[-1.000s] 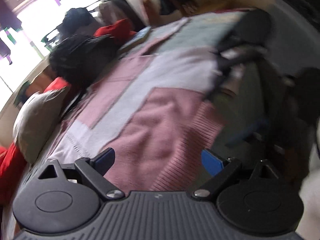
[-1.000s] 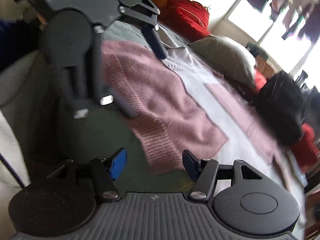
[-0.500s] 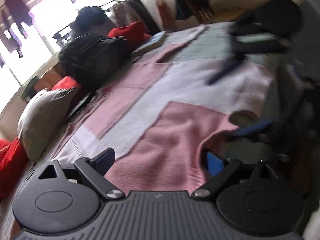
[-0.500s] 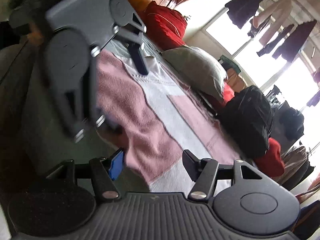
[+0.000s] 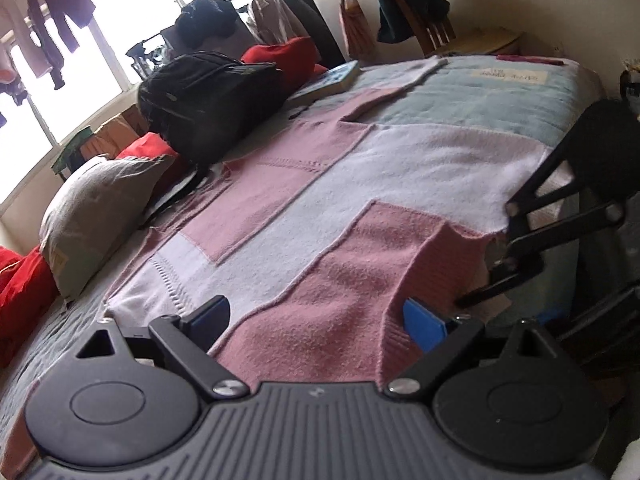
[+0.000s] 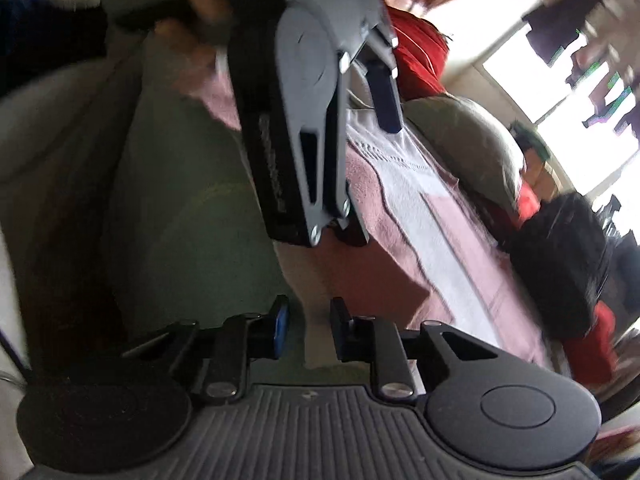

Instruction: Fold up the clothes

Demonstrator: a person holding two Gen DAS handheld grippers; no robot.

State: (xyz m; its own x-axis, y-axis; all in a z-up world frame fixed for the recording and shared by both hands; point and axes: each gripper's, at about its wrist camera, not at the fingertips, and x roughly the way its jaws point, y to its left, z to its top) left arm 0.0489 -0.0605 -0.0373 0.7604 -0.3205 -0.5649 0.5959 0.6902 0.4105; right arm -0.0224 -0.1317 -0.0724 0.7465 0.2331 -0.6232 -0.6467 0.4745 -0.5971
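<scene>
A pink and white patchwork knit sweater (image 5: 360,208) lies spread flat on the bed. My left gripper (image 5: 316,320) is open, its jaws wide apart over the pink hem at the near edge. My right gripper (image 6: 306,328) has its jaws nearly closed around the pink hem corner (image 6: 316,292) at the bed's edge. It shows in the left wrist view (image 5: 500,268) at the right, at the sweater's edge. The left gripper shows in the right wrist view (image 6: 356,168) from the side, above the sweater (image 6: 420,240).
A black backpack (image 5: 208,96), a grey pillow (image 5: 96,216) and red cushions (image 5: 280,56) line the far side of the bed. A book (image 5: 328,82) lies near the backpack. A chair with a dark garment (image 5: 408,8) stands by the wall.
My right gripper has narrowed its jaws from wide open to nearly closed on the hem corner. My left gripper has come down to the near hem, still open.
</scene>
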